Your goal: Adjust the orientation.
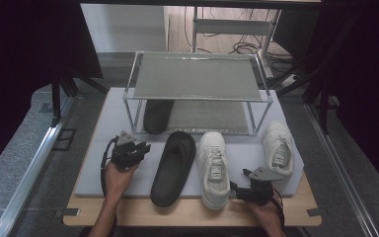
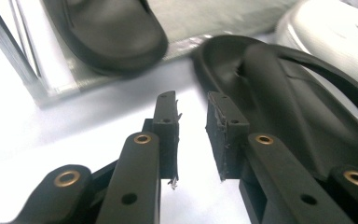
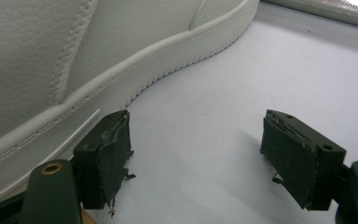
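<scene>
Black slipper [image 1: 157, 114] sits on rack's lower shelf [image 1: 212, 117]; its mate [image 1: 173, 167] and both sneakers [image 1: 214, 168] remain on desk. Left tool [image 1: 140, 147] slightly parted, empty; right tool [image 1: 237, 189] wide, empty.

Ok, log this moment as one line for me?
left gripper: open, empty, beside black slipper | right gripper: open, empty, beside white sneaker | second slipper: on lower rack shelf
</scene>
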A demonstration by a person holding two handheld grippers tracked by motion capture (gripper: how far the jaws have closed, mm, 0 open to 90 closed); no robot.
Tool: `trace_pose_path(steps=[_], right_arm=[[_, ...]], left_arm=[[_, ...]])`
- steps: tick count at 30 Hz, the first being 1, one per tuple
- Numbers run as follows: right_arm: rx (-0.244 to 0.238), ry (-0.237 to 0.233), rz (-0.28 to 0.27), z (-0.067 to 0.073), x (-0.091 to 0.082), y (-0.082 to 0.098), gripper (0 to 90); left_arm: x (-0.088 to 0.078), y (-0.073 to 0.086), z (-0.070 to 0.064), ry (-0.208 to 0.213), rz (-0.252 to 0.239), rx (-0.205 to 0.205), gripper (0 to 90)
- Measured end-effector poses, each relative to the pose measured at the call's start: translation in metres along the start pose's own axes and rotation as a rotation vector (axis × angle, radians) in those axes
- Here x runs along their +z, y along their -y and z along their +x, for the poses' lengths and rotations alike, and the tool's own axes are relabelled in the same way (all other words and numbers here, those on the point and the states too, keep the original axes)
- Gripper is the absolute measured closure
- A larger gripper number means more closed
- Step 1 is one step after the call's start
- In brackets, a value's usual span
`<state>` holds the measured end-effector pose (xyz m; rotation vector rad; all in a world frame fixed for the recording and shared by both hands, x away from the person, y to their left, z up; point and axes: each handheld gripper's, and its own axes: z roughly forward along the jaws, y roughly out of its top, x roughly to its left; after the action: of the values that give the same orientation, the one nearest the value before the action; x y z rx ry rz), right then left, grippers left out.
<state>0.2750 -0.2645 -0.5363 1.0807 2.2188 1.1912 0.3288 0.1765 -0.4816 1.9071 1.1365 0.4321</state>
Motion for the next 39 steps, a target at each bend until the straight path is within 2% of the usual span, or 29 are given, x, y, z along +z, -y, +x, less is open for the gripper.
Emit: trace_pose_path(steps=[3,6,11,16,21,24,27,30,33,39], right_arm=[[0.0,0.0,0.0,0.0,0.0,0.0,24.2],[-0.001,0.002,0.0,0.0,0.0,0.0,24.2],[0.0,0.001,0.0,0.0,0.0,0.0,24.1],[-0.001,0.002,0.0,0.0,0.0,0.0,24.2],[-0.001,0.002,0.0,0.0,0.0,0.0,24.2],[-0.001,0.001,0.0,0.0,0.0,0.0,24.2],[0.0,0.001,0.0,0.0,0.0,0.0,24.2],[0.0,0.001,0.0,0.0,0.0,0.0,24.2],[0.0,0.001,0.0,0.0,0.0,0.0,24.2],[0.0,0.001,0.0,0.0,0.0,0.0,24.2]], left_arm=[[-0.008,0.004,-0.007,0.019,0.004,0.006,70.5],[-0.014,0.005,-0.015,0.046,0.005,0.014,63.9],[-0.018,0.001,-0.028,0.084,-0.003,0.031,57.9],[-0.006,-0.001,-0.039,0.097,0.024,0.06,51.4],[0.009,0.004,-0.041,0.089,0.065,0.032,50.2],[0.016,0.007,-0.043,0.072,0.088,0.028,51.0],[0.02,0.007,-0.045,0.065,0.104,0.02,55.0],[0.023,0.005,-0.048,0.047,0.127,0.031,61.2],[0.024,0.002,-0.05,0.051,0.145,0.026,67.0],[0.024,-0.002,-0.05,0.009,0.162,0.031,74.5]])
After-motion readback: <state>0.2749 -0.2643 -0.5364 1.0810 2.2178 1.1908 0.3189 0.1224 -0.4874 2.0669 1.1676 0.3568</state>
